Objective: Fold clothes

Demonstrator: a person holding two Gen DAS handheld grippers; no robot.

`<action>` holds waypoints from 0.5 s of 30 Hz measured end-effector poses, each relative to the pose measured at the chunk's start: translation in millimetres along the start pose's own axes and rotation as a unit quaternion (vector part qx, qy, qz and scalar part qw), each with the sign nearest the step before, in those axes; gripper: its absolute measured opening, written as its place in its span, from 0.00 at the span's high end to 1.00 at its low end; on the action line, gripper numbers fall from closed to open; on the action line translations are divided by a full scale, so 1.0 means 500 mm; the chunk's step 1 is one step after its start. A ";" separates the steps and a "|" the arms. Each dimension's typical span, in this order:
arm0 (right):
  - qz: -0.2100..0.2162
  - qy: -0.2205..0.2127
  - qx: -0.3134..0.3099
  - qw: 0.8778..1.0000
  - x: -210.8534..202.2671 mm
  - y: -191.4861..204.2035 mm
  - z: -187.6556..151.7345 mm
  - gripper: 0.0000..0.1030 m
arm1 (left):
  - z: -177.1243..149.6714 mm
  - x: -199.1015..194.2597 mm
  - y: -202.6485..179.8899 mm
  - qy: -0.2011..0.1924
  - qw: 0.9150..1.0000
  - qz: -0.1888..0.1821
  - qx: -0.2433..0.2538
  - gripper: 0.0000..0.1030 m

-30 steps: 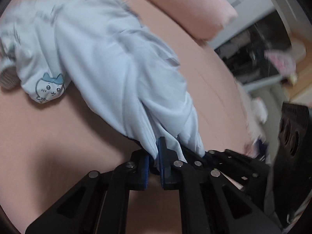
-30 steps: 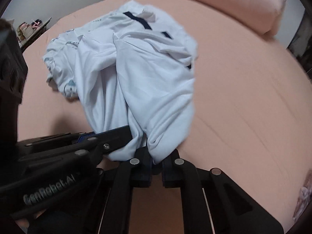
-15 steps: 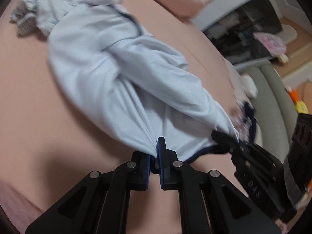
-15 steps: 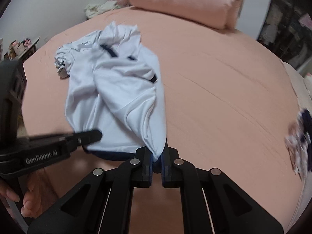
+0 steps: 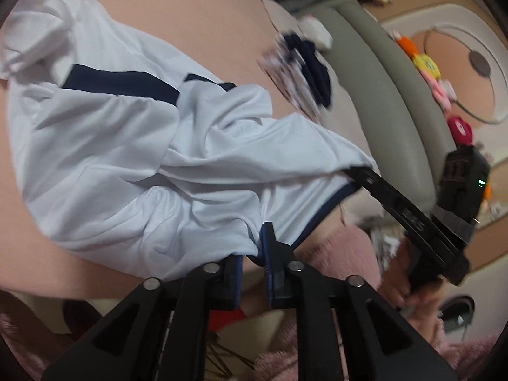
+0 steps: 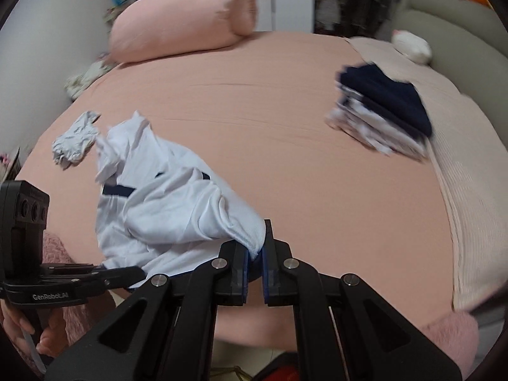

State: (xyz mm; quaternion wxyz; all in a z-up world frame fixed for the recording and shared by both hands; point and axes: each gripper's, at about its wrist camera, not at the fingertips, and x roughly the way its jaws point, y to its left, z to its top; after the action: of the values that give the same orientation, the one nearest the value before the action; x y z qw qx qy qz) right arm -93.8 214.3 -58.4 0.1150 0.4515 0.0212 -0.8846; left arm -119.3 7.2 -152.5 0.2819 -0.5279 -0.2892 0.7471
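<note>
A white shirt with navy trim (image 5: pixel 152 146) lies crumpled on the pink bed, stretched between both grippers. My left gripper (image 5: pixel 254 247) is shut on its navy-edged hem near the bed's front edge. My right gripper (image 6: pixel 254 250) is shut on another part of the hem; the shirt (image 6: pixel 165 209) trails away to the left of it. The right gripper also shows in the left wrist view (image 5: pixel 358 171), clamped on the shirt. The left gripper shows in the right wrist view (image 6: pixel 136 273), its tips under the cloth.
A stack of folded clothes, navy on top (image 6: pixel 384 111), sits at the bed's right side; it also shows in the left wrist view (image 5: pixel 304 70). A pink bolster pillow (image 6: pixel 184 16) lies at the back. A small crumpled white garment (image 6: pixel 76 139) lies left. A grey sofa (image 5: pixel 381 79) stands beyond.
Both grippers have pulled the shirt toward the bed's front edge and moved apart, stretching the hem. The small printed garment stayed behind on the bed.
</note>
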 end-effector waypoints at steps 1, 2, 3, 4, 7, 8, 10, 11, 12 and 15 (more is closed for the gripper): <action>-0.005 0.003 0.011 1.000 0.001 -0.018 -0.010 0.96 | -0.014 -0.002 0.003 0.004 1.000 0.014 0.005 0.75; -0.013 0.011 0.021 1.000 0.006 -0.037 -0.018 0.96 | -0.026 -0.003 0.006 0.007 1.000 0.029 0.010 0.66; -0.019 0.018 0.033 0.999 0.011 -0.051 -0.022 0.95 | -0.028 -0.004 0.006 0.007 0.998 0.055 0.012 0.62; -0.013 0.028 0.046 0.998 0.015 -0.058 -0.024 0.94 | -0.028 -0.012 0.010 0.002 0.998 0.055 0.007 0.60; 0.054 0.064 0.085 0.993 0.040 -0.083 -0.040 0.89 | -0.028 -0.035 0.022 -0.010 0.998 0.056 -0.005 0.58; 0.075 0.072 0.098 0.990 0.050 -0.089 -0.051 0.88 | -0.026 -0.028 0.009 -0.008 0.998 0.058 0.006 0.53; 0.084 0.078 0.126 0.985 0.068 -0.106 -0.075 0.88 | -0.020 -0.013 -0.016 -0.005 0.998 0.061 0.026 0.51; 0.081 0.079 0.141 0.984 0.076 -0.116 -0.087 0.88 | -0.017 -0.005 -0.029 -0.003 0.997 0.062 0.036 0.51; 0.079 0.079 0.153 0.982 0.084 -0.122 -0.102 0.88 | -0.014 0.002 -0.041 -0.001 0.997 0.064 0.047 0.51; 0.080 0.071 0.185 0.977 0.085 -0.149 -0.122 0.84 | -0.005 0.025 -0.079 0.004 0.995 0.068 0.078 0.51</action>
State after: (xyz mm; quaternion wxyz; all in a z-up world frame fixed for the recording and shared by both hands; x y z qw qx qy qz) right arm -86.2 287.4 -133.6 0.0975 0.5271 -0.1709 -0.8267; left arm -115.6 43.1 -132.2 0.2717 -0.5258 -0.1927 0.7827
